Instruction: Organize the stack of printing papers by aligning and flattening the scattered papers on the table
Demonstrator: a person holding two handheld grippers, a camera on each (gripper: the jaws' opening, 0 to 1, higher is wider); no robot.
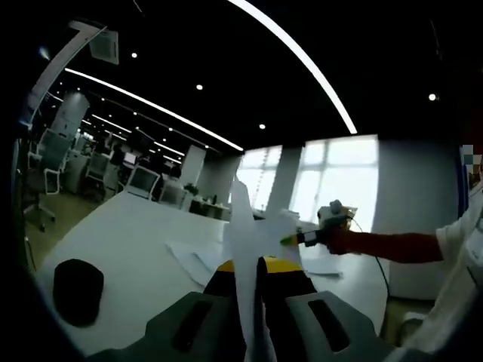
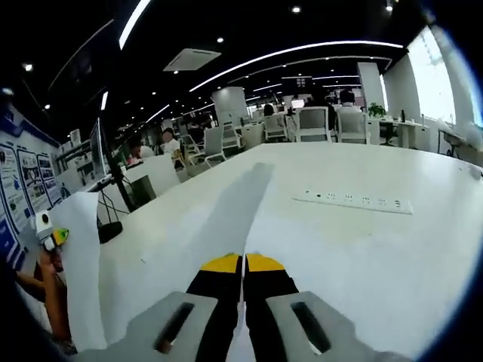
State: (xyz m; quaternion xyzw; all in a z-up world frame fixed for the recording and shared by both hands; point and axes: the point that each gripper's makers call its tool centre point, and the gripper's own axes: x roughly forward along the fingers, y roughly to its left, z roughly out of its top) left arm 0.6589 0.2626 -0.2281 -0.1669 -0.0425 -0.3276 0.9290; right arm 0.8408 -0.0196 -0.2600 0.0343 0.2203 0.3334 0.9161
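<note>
A: In the left gripper view, our left gripper (image 1: pixel 249 280) has its jaws pinched on a sheet of paper (image 1: pixel 243 249) that rises edge-on toward twelve o'clock. More papers (image 1: pixel 198 260) lie flat on the white table (image 1: pixel 121 241) just beyond, and a dark round object (image 1: pixel 78 290) sits at eight o'clock.

B: At three o'clock we see the other gripper (image 1: pixel 332 220) at the sheet's far side. In the right gripper view, our right gripper (image 2: pixel 244 280) is closed on a paper edge too, the sheet (image 2: pixel 226 211) running ahead over the table. A power strip (image 2: pixel 353 200) lies at two o'clock.
</note>
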